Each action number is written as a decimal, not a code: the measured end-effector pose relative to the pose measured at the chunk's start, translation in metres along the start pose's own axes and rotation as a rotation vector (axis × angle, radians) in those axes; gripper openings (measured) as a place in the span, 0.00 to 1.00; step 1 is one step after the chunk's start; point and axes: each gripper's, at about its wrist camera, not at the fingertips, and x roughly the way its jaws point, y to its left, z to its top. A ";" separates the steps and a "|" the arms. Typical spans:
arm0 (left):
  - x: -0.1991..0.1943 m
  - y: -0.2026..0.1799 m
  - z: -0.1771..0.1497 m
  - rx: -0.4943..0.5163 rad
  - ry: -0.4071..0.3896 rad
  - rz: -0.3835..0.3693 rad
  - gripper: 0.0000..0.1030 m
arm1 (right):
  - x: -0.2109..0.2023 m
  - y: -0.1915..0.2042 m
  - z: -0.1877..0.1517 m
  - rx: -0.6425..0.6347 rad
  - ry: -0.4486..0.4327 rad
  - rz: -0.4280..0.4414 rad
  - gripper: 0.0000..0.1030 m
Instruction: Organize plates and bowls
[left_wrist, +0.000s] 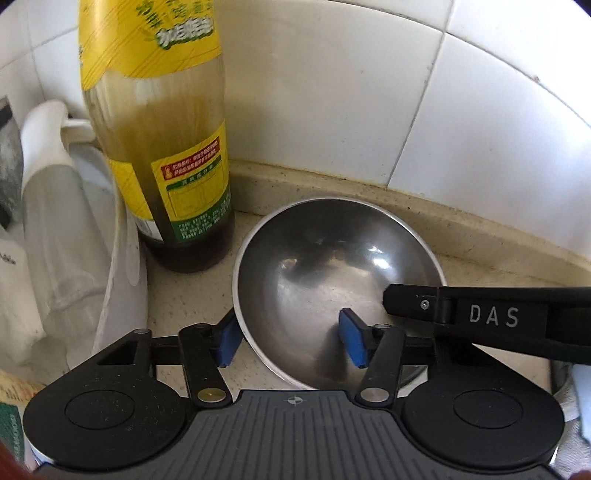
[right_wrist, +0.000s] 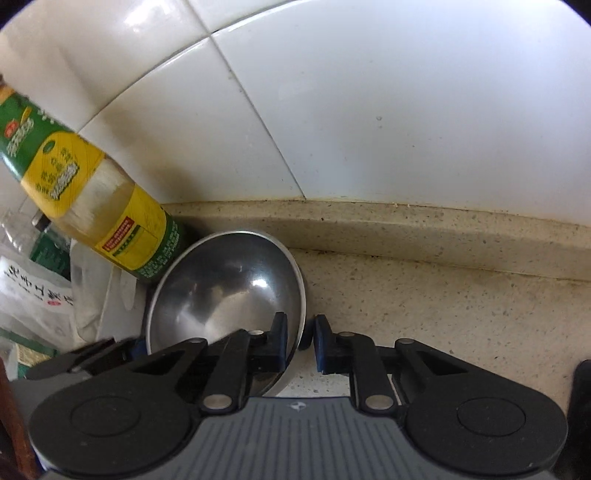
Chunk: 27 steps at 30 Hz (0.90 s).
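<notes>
A shiny steel bowl (left_wrist: 332, 266) (right_wrist: 221, 288) stands upright on the speckled beige counter (right_wrist: 443, 314), close to the tiled wall. My left gripper (left_wrist: 290, 341) is open and straddles the bowl's near-left rim, one blue pad outside the wall and the other well inside the bowl. My right gripper (right_wrist: 301, 341) straddles the right rim with its jaws nearly together. One pad is inside, one outside, and a thin gap shows on each side of the rim. In the left wrist view a black finger (left_wrist: 410, 302) of the right gripper reaches in over the bowl from the right.
A tall oil bottle (left_wrist: 166, 166) (right_wrist: 110, 221) with a yellow-green label stands just left of the bowl, almost touching it. Further left are a white jug (left_wrist: 55, 221) and plastic packets (right_wrist: 33, 295). A raised counter ledge (right_wrist: 406, 229) and the white tiled wall (left_wrist: 369, 92) stand behind.
</notes>
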 end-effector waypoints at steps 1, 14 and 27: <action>0.000 -0.001 -0.001 0.014 -0.010 0.008 0.56 | 0.001 0.000 0.000 0.005 0.000 0.002 0.18; -0.017 -0.003 -0.001 0.053 -0.040 0.002 0.50 | -0.009 0.001 -0.002 0.028 -0.026 0.011 0.18; -0.058 -0.012 0.004 0.080 -0.106 -0.035 0.53 | -0.053 0.013 -0.005 0.024 -0.094 -0.005 0.18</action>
